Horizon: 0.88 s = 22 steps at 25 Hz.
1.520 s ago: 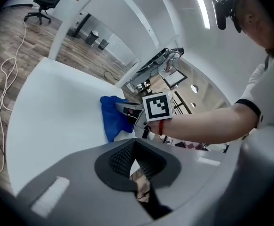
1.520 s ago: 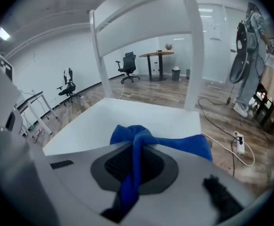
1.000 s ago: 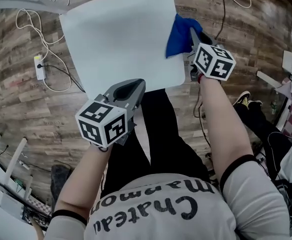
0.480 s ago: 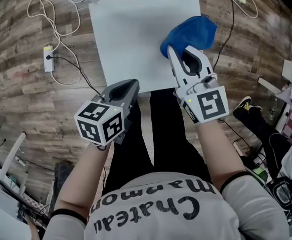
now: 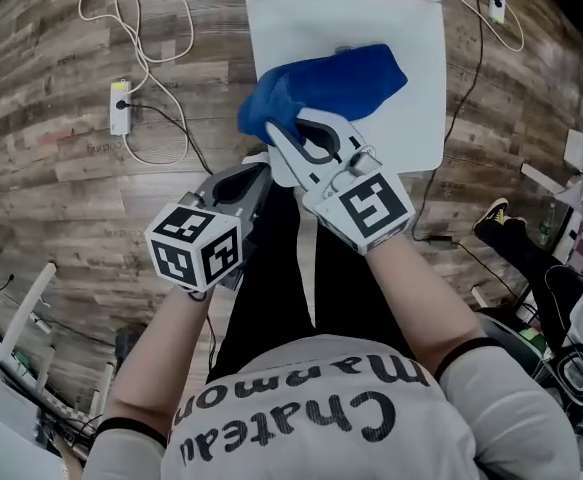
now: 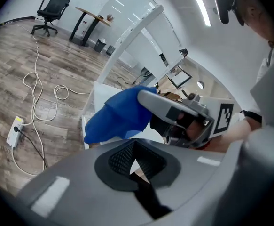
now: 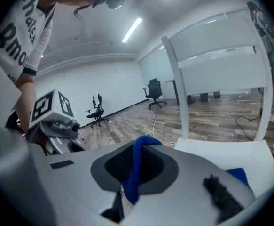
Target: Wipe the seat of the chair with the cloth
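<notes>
Your right claw (image 5: 271,136) has dragged the one blue cloth (image 5: 336,80) from the seat's right edge across to its near left corner, and it is clamped on a fold of it. That cloth lies spread on the single white seat (image 5: 421,118). Your left claw (image 5: 259,173) is closed on nothing, just beside the seat's front edge.

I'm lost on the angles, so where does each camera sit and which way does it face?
Head view: on the person's head, looking steeply down at seat, cloth, left gripper, right gripper; forearms and shirt show.
Left gripper view: on that gripper, along its shut empty jaws toward cloth and right gripper.
Right gripper view: on that gripper, jaws shut on cloth, facing the backrest; left gripper shows.
All three share the cloth.
</notes>
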Each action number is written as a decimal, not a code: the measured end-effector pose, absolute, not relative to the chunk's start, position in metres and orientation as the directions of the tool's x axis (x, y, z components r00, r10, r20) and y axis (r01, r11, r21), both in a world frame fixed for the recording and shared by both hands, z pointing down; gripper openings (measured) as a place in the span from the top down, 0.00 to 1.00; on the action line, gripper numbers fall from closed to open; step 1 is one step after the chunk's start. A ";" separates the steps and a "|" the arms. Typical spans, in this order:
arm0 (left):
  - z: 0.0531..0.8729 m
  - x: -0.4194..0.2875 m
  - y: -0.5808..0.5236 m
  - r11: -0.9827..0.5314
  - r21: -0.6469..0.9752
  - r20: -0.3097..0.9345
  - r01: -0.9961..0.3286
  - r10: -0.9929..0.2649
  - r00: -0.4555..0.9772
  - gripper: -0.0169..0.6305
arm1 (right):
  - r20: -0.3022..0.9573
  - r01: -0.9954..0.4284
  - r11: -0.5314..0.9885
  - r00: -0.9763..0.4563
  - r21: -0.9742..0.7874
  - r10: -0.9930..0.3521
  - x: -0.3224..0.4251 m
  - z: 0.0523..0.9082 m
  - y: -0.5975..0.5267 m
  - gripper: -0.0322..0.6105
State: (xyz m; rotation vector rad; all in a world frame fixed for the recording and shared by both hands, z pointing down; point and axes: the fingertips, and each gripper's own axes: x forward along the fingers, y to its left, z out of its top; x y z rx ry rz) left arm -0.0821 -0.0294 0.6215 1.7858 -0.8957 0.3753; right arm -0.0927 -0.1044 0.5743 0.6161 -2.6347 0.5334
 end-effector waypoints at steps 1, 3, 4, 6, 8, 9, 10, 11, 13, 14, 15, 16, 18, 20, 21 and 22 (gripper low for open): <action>0.621 -0.090 -0.029 -0.169 0.667 0.629 -0.725 -0.394 0.670 0.96 | 0.483 -0.498 0.830 -0.807 -0.250 -0.339 -0.096 0.588 -0.105 0.91; 0.621 -0.105 -0.028 -0.171 0.665 0.628 -0.727 -0.399 0.668 0.96 | 0.600 -0.549 0.819 -0.715 -0.163 -0.360 -0.097 0.622 -0.115 0.91; 0.621 -0.111 -0.027 -0.167 0.664 0.628 -0.729 -0.404 0.665 0.96 | 0.658 -0.568 0.816 -0.655 -0.105 -0.372 -0.095 0.639 -0.123 0.91; 0.624 -0.123 -0.024 -0.148 0.666 0.630 -0.731 -0.414 0.657 0.96 | 0.752 -0.554 0.833 -0.547 0.005 -0.369 -0.092 0.669 -0.135 0.91; 0.631 -0.130 -0.019 -0.117 0.669 0.636 -0.734 -0.421 0.647 0.96 | 0.818 -0.462 0.884 -0.481 0.069 -0.315 -0.093 0.697 -0.136 0.90; 0.634 -0.132 -0.017 -0.100 0.671 0.639 -0.735 -0.426 0.641 0.96 | 0.839 -0.408 0.909 -0.464 0.082 -0.284 -0.094 0.711 -0.132 0.90; 0.638 -0.133 -0.015 -0.082 0.674 0.640 -0.734 -0.431 0.636 0.96 | 0.848 -0.366 0.926 -0.461 0.087 -0.262 -0.095 0.721 -0.127 0.91; 0.641 -0.132 -0.014 -0.065 0.678 0.641 -0.733 -0.437 0.631 0.96 | 0.844 -0.341 0.936 -0.474 0.087 -0.251 -0.095 0.726 -0.124 0.91; 0.646 -0.127 -0.012 -0.032 0.686 0.640 -0.727 -0.448 0.624 0.96 | 0.830 -0.323 0.944 -0.508 0.065 -0.230 -0.094 0.728 -0.122 0.90; 0.650 -0.123 -0.013 -0.018 0.690 0.641 -0.724 -0.450 0.622 0.96 | 0.825 -0.324 0.945 -0.521 0.046 -0.219 -0.092 0.728 -0.123 0.90; 0.653 -0.119 -0.014 -0.010 0.692 0.642 -0.722 -0.450 0.621 0.96 | 0.820 -0.335 0.942 -0.532 0.024 -0.211 -0.089 0.728 -0.126 0.91; 0.655 -0.113 -0.016 -0.007 0.693 0.643 -0.721 -0.447 0.622 0.96 | 0.813 -0.355 0.935 -0.544 0.000 -0.207 -0.086 0.728 -0.130 0.91; 0.656 -0.100 -0.019 -0.017 0.690 0.646 -0.724 -0.438 0.625 0.96 | 0.799 -0.400 0.916 -0.562 -0.039 -0.211 -0.076 0.728 -0.137 0.91; 0.654 -0.086 -0.021 -0.024 0.690 0.644 -0.723 -0.435 0.629 0.96 | 0.789 -0.434 0.900 -0.566 -0.040 -0.238 -0.061 0.727 -0.142 0.91; 0.653 -0.079 -0.021 -0.024 0.692 0.643 -0.721 -0.434 0.631 0.96 | 0.786 -0.455 0.890 -0.564 -0.037 -0.255 -0.052 0.727 -0.145 0.91; 0.654 -0.073 -0.021 -0.024 0.693 0.644 -0.720 -0.429 0.634 0.96 | 0.782 -0.480 0.877 -0.562 -0.041 -0.271 -0.043 0.727 -0.148 0.91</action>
